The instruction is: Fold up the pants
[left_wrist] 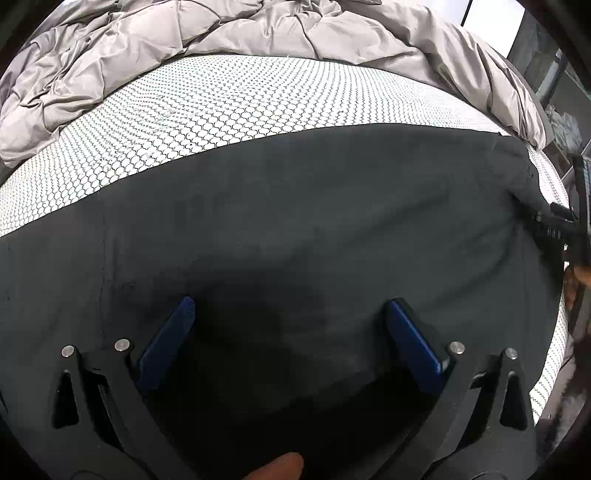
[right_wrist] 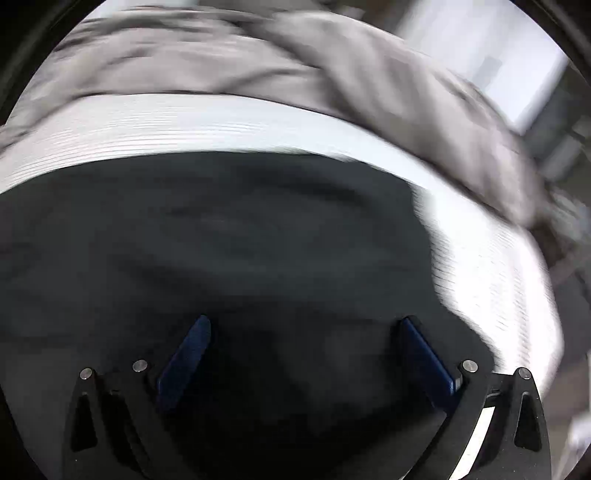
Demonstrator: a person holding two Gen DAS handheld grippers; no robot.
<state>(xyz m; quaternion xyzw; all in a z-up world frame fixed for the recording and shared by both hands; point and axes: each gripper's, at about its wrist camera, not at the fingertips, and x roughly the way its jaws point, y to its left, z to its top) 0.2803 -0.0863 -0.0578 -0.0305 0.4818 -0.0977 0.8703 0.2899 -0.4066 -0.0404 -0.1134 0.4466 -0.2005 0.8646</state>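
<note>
Left wrist view: dark grey pants (left_wrist: 295,221) spread flat across a white mattress with a black honeycomb print (left_wrist: 207,110), a crumpled grey duvet (left_wrist: 221,33) bunched along its far side; the left gripper (left_wrist: 290,314) hovers over the cloth with blue-padded fingers (left_wrist: 168,343) spread wide apart and nothing between them, a fingertip of the person's hand (left_wrist: 280,469) at the bottom edge, and the other tool visible at the pants' right edge. Right wrist view, motion-blurred: the right gripper (right_wrist: 304,332) likewise has its blue fingers (right_wrist: 184,365) wide apart over the pants (right_wrist: 221,240), holding nothing, with the mattress (right_wrist: 184,125) and duvet (right_wrist: 184,55) beyond.
</note>
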